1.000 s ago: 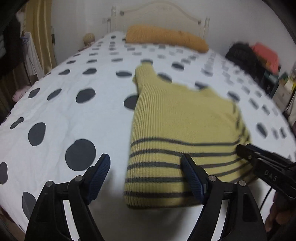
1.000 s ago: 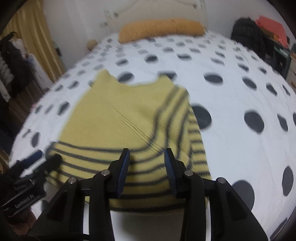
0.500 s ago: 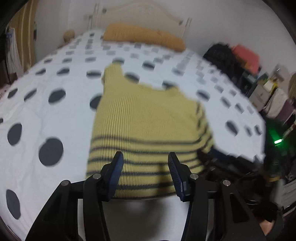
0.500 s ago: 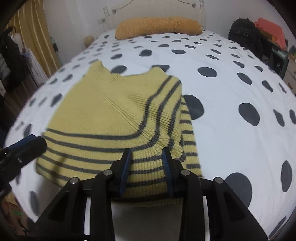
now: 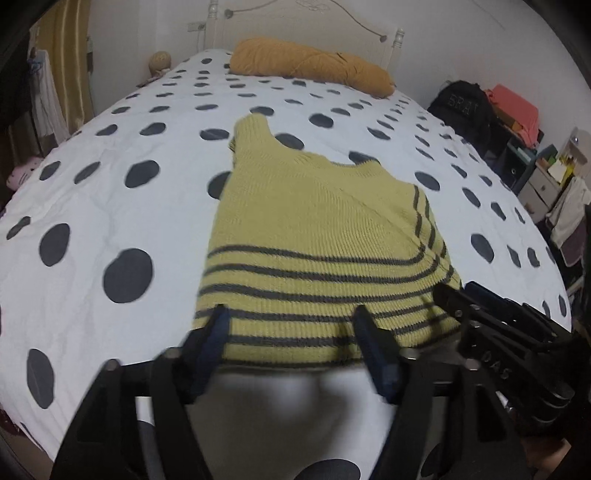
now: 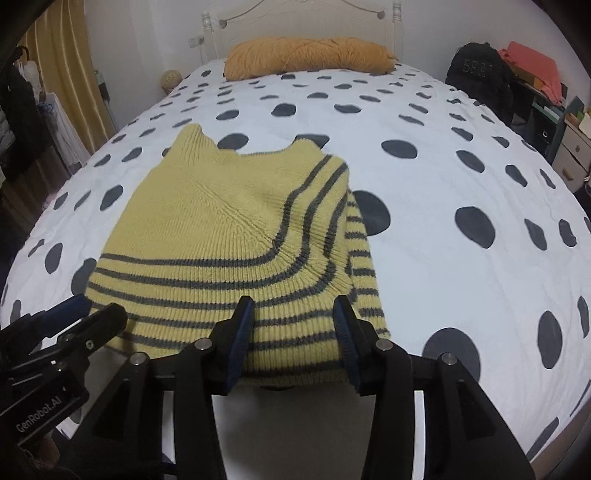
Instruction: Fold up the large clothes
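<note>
A yellow sweater (image 6: 236, 236) with dark grey stripes is lying folded on the white bedspread (image 6: 443, 177) with dark dots, near the foot edge of the bed, its striped hem turned toward the cameras and one striped sleeve laid across its right side. The neck end is pointing toward the headboard (image 6: 303, 26), where an orange pillow (image 6: 306, 55) is being seen well apart from the garment.

The left gripper (image 5: 291, 332) is being held over the hem's near edge with its jaws spread; they have just been opening, and the blue pads (image 5: 218, 332) are not being pressed into the knit. The right gripper (image 6: 293, 325) is being held over the right part of the hem, its jaws parted as well and just opening, with the fabric seen between them but not pinched.

Beside the bed on the right, a black bag (image 6: 476, 77) and a pink cloth (image 6: 532, 62) are being seen; a yellow curtain (image 6: 70, 74) is hanging at the left.
</note>
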